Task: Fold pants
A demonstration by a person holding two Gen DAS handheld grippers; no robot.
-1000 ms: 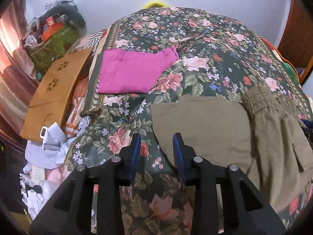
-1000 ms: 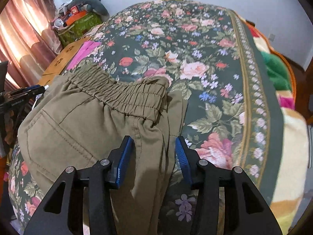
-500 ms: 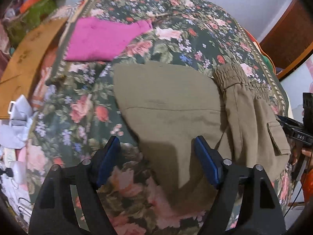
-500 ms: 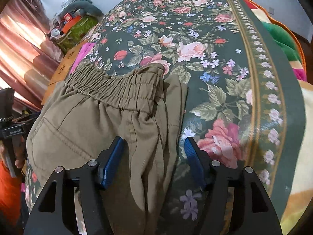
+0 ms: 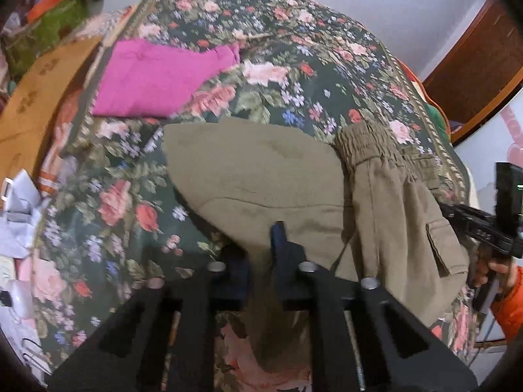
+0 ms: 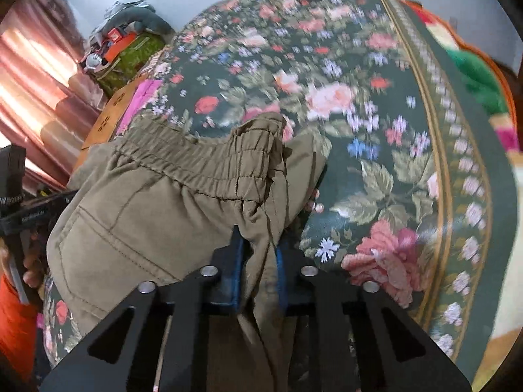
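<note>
1. We see the pants (image 5: 261, 176), olive-khaki, lying on the floral bedspread (image 5: 294, 65) near its front edge, partly folded: the leg part flat on the left of the left-wrist view, the elastic waistband (image 5: 369, 143) bunched to the right.
2. In the right-wrist view the waistband (image 6: 209, 160) runs across the middle, with a seamed back panel below it; the cloth is lifted and creased toward the gripper.
3. A flap pocket (image 5: 438, 251) shows on the side of the pants, at the right of the left-wrist view.
4. Our left gripper (image 5: 261, 248) is closed down on the near edge of the leg part; one blue pad sits on top of the cloth, the other is hidden under it.
5. Our right gripper (image 6: 258, 261) is pinched tight on a fold of pants cloth just below the waistband; fabric fills the narrow gap between the blue pads and hangs down past them.
6. The right gripper's black body also shows at the far right of the left-wrist view, held by a hand with an orange sleeve.
7. A pink garment (image 5: 153, 78) lies folded on the bedspread beyond the pants, well apart from them.
8. A wooden board (image 5: 36, 98) sits off the bed's left side, beside the pink garment.
9. A green bag (image 6: 130, 58) with clutter on top stands by the pink curtain (image 6: 39, 91).
10. The right-wrist view is motion-blurred across the bedspread.
</note>
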